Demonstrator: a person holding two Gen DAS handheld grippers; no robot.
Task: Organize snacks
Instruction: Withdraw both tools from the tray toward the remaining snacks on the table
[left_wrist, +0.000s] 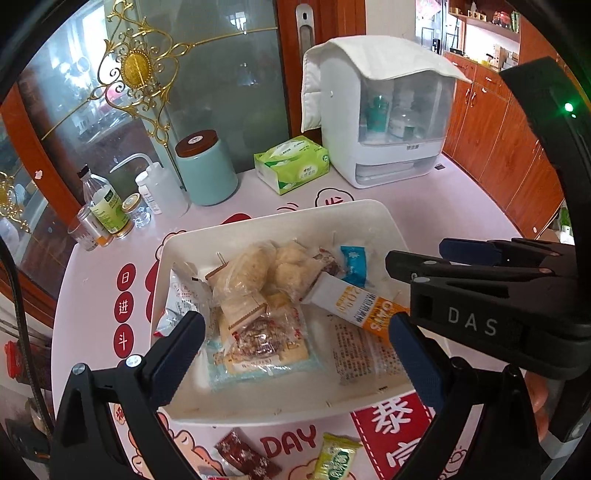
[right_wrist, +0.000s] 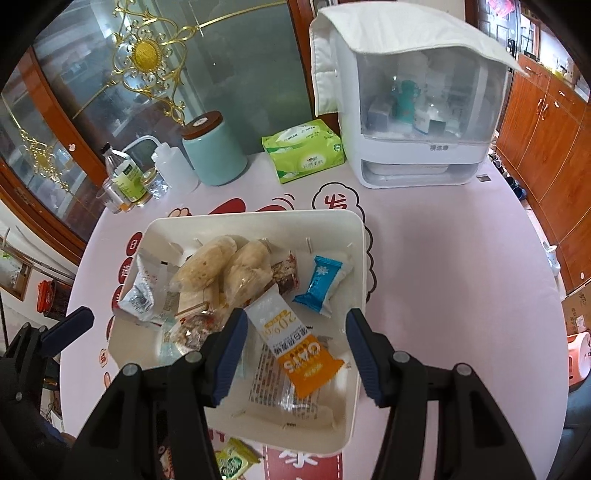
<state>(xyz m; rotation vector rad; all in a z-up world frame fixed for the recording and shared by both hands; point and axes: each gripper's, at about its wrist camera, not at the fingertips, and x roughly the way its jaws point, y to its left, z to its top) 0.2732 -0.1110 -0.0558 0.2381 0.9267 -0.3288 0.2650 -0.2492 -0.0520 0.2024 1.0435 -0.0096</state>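
Note:
A cream bin (left_wrist: 280, 218) (right_wrist: 258, 216) on the pink table holds several wrapped snacks: pale buns (left_wrist: 243, 269) (right_wrist: 207, 266), a blue packet (left_wrist: 354, 264) (right_wrist: 317, 284) and a white-and-orange oat bar (left_wrist: 354, 302) (right_wrist: 295, 343). My left gripper (left_wrist: 295, 325) hangs open over the bin's near half, holding nothing. My right gripper (right_wrist: 295, 321) is open above the oat bar, pads clear of it on both sides. In the left wrist view the right gripper (left_wrist: 413, 254) reaches in from the right. A dark red packet (left_wrist: 243, 456) and a green packet (left_wrist: 336, 458) (right_wrist: 232, 461) lie on the table in front of the bin.
Behind the bin stand a teal canister (left_wrist: 207, 170) (right_wrist: 214, 151), a green tissue pack (left_wrist: 291, 164) (right_wrist: 303, 147), a white cloth-topped appliance (left_wrist: 388, 110) (right_wrist: 413, 110) and small bottles (left_wrist: 107, 206) (right_wrist: 129, 177). A glass cabinet lines the back; wooden cupboards stand to the right.

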